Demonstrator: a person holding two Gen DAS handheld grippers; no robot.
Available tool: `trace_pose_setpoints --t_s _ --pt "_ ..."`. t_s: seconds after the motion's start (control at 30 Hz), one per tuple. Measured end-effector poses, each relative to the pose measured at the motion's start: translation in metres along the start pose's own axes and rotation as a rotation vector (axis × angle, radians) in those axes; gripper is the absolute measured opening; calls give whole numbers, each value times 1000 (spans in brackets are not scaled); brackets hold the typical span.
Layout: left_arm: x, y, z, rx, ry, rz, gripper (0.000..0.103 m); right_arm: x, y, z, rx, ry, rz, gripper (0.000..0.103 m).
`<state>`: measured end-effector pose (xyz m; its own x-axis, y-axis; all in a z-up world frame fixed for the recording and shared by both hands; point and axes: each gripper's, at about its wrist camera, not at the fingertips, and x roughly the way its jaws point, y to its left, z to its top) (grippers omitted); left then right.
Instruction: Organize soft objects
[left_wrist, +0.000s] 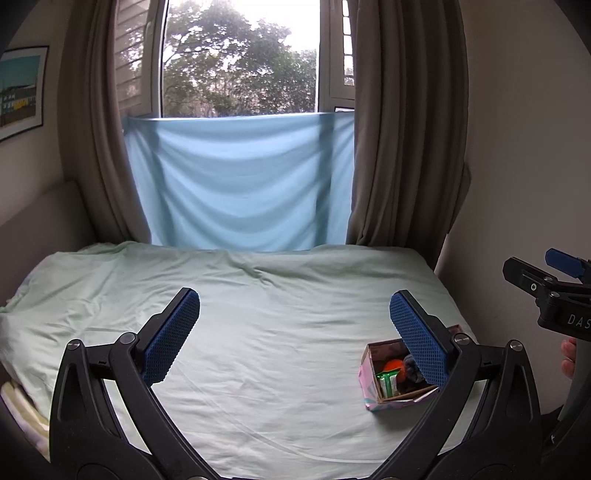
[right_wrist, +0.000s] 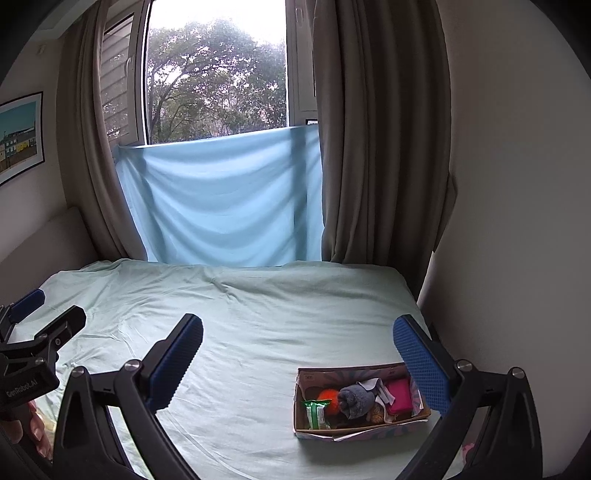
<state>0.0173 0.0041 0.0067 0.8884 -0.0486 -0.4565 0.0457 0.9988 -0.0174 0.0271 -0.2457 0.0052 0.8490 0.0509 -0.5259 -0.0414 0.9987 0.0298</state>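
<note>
A cardboard box (right_wrist: 301, 406) sits on the pale green bed sheet (right_wrist: 258, 314) at the right. It holds a green packet (right_wrist: 316, 413), an orange ball (right_wrist: 327, 397), a grey soft toy (right_wrist: 356, 400) and a pink pouch (right_wrist: 399, 397). The box also shows in the left wrist view (left_wrist: 369, 376), partly behind my right finger. My left gripper (left_wrist: 295, 332) is open and empty above the bed. My right gripper (right_wrist: 299, 354) is open and empty above the box's left side.
A light blue cloth (right_wrist: 221, 206) hangs over the lower window between brown curtains (right_wrist: 376, 147). A wall (right_wrist: 517, 258) borders the bed on the right. A padded headboard (right_wrist: 37, 243) stands at the left. A framed picture (right_wrist: 20, 136) hangs above it.
</note>
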Motion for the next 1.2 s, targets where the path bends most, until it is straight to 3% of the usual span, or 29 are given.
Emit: trace_pose_setpoints --t_s 1.2 --pt "1 -3 5 -3 -54 5 103 8 -6 5 27 -8 -17 103"
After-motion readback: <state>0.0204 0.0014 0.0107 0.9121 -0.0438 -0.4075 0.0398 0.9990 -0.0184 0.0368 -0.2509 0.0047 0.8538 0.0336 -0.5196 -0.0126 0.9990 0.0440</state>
